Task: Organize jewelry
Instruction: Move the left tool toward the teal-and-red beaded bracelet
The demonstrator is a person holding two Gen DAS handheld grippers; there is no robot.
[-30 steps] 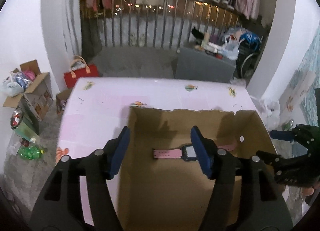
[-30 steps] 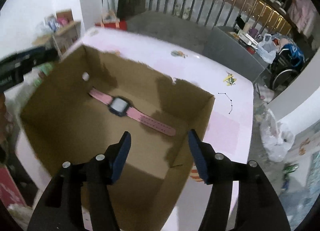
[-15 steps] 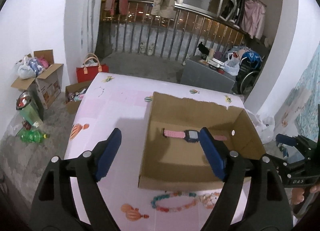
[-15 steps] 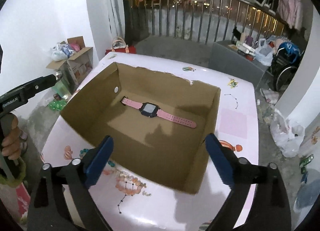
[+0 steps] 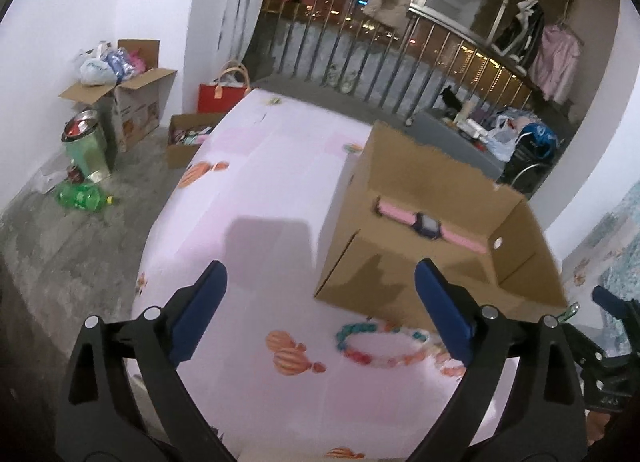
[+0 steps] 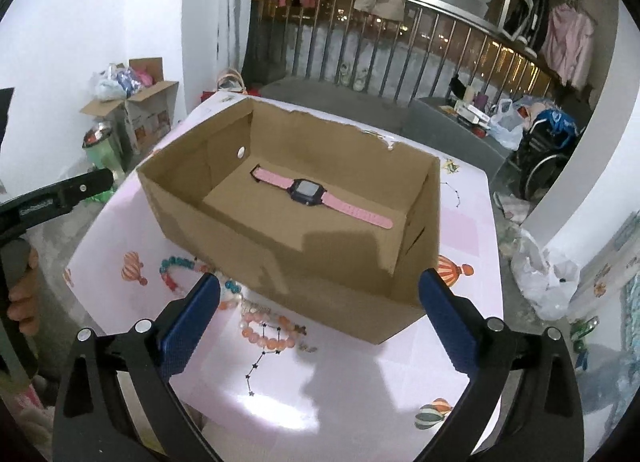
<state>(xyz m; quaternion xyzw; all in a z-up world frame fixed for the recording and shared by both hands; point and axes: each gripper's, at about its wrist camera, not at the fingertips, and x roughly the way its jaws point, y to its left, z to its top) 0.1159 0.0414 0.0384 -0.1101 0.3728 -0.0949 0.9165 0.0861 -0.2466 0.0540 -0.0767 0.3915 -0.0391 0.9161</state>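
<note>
Both your grippers are empty, and their jaws are opening wide. The pink watch (image 6: 316,193) lies inside the cardboard box (image 6: 280,262), far past your right gripper (image 6: 318,320). The bead bracelets (image 5: 380,346) lie just before the box, between your left gripper (image 5: 320,314) jaws.

Your table cover (image 6: 348,382): pale pink, printed with orange-striped balloons and small black star lines. Your box (image 6: 280,258): plain brown cardboard. Watch (image 6: 320,197) inside: pink strap, dark navy case, grey screen. Bracelet (image 5: 380,344) by box: teal, coral and white beads. Second bracelet (image 6: 266,332): peach-orange beads. Your left gripper (image 5: 320,314) and right gripper (image 6: 320,322): black frames, blue pads.
</note>
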